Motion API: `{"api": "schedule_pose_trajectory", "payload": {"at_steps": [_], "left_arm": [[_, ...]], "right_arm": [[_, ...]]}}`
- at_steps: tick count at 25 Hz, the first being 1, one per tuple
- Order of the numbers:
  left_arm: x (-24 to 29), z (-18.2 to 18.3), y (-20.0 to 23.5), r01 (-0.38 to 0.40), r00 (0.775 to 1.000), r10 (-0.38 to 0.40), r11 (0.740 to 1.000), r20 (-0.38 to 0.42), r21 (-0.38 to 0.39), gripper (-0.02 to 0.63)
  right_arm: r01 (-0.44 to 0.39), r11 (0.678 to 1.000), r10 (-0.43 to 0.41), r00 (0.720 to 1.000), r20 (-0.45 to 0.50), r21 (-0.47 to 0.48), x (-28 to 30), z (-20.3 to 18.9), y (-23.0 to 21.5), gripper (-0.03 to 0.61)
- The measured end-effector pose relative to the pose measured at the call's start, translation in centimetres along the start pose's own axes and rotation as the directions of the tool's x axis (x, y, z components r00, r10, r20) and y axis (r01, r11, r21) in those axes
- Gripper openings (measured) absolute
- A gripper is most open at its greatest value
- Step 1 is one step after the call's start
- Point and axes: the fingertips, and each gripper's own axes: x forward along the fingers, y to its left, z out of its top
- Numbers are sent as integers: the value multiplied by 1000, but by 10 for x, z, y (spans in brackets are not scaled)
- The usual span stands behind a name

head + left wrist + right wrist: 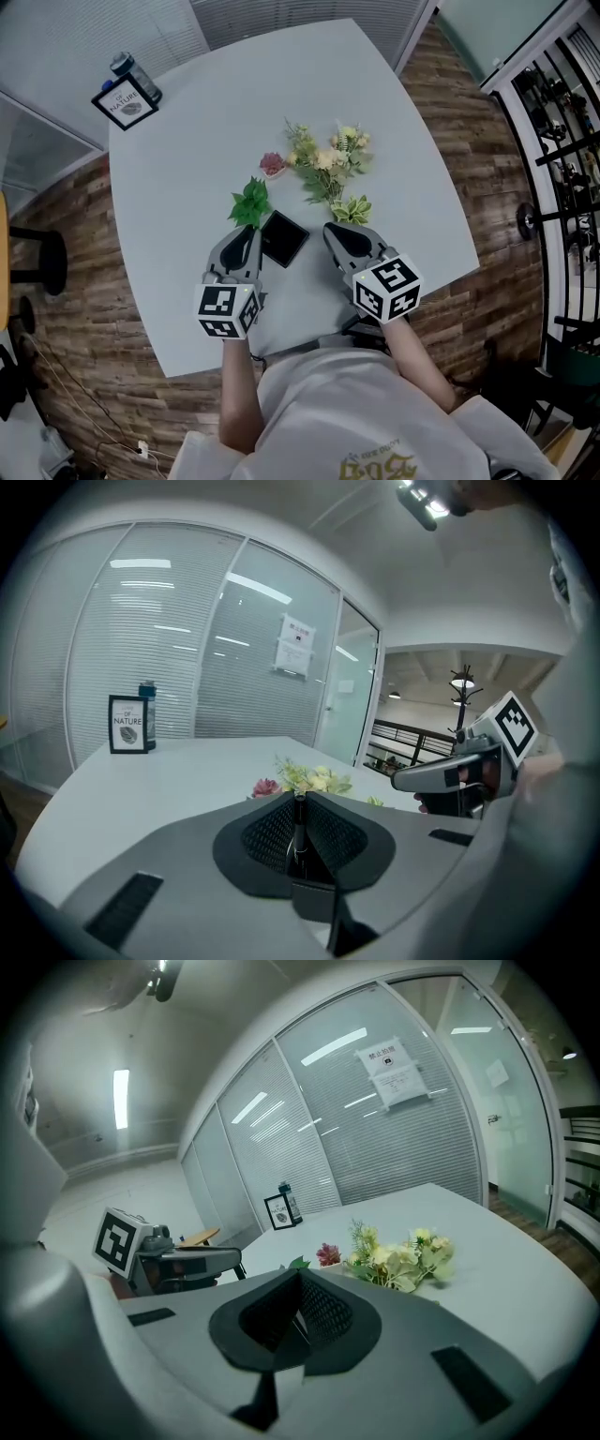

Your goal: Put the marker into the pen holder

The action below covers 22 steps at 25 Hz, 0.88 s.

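Observation:
A black square pen holder point(283, 238) stands on the white table point(187, 309) between my two grippers, seen from above. My left gripper point(249, 232) is just left of it, with the jaws shut on a thin black marker point(298, 841) that stands upright between the pads. Just right of the holder, my right gripper point(335, 231) is shut with nothing between its jaws point(300, 1275). Each gripper view shows the other gripper to the side: the right gripper point(450, 776) and the left gripper point(183, 1264). The holder is hidden in both gripper views.
Artificial flowers point(325, 161) and a green leafy sprig point(249, 203) lie just beyond the grippers. A framed sign point(125, 103) and a bottle point(134, 75) stand at the far left corner. Glass walls with blinds surround the table's far side; a railing point(562, 141) is at right.

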Motion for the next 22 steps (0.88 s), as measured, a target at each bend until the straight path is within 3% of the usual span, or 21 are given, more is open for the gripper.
{"api": "schedule_pose_trajectory", "payload": {"at_steps": [13,22], "left_arm": [[22,-25,-18,65,990,-45,987,-137,146,41],[34,-37,-11,25,983,13,978,-184,206,43]], "right_arm": [[-10,1000,11,999,-38,21,17,-12,-6,15],[-8,999,10,998,-55,32,20,-18,-11,15]]}}
